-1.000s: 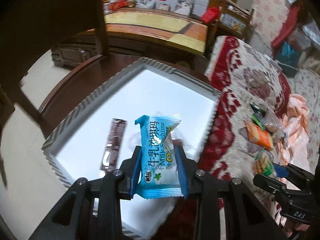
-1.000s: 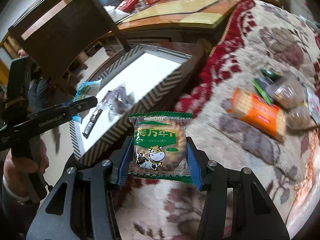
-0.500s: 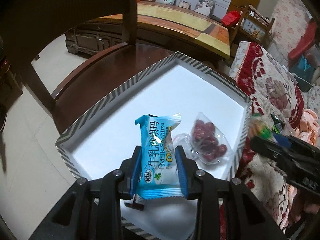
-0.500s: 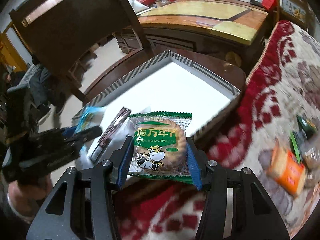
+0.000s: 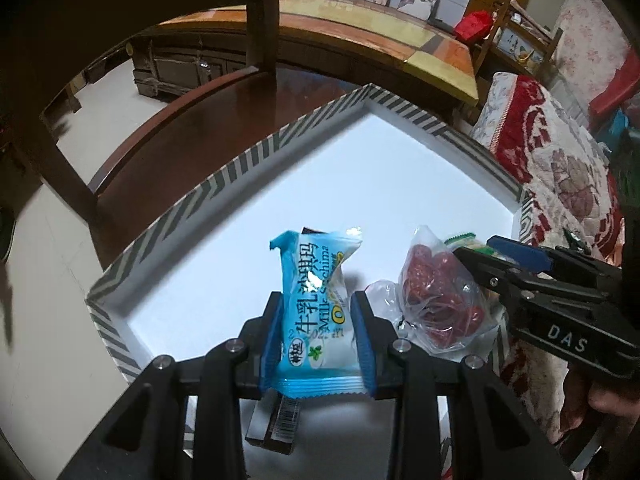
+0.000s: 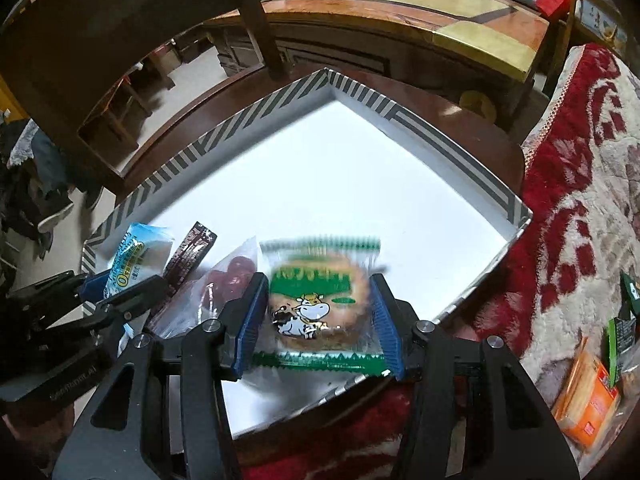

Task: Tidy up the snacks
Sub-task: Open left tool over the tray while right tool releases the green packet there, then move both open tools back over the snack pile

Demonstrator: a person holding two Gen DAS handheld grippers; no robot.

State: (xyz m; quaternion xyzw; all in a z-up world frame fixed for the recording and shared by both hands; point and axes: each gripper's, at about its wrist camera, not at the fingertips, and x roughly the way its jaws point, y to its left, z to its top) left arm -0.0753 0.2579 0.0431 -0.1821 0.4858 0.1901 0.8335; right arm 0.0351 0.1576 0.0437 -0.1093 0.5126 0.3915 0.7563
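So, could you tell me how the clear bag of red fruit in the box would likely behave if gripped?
The bag looks thin and crumpled, so probably floppy and slippery. Its loose round fruits would likely shift.

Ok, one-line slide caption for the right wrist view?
Right gripper carries a green cow-print biscuit pack over the striped white box, beside bagged red dates.

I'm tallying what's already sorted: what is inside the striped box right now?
Lying in the striped box: a clear bag of red fruit and a dark snack stick. The blue pack and the green biscuit pack hang over it, each between claw pads. The near corner is covered.
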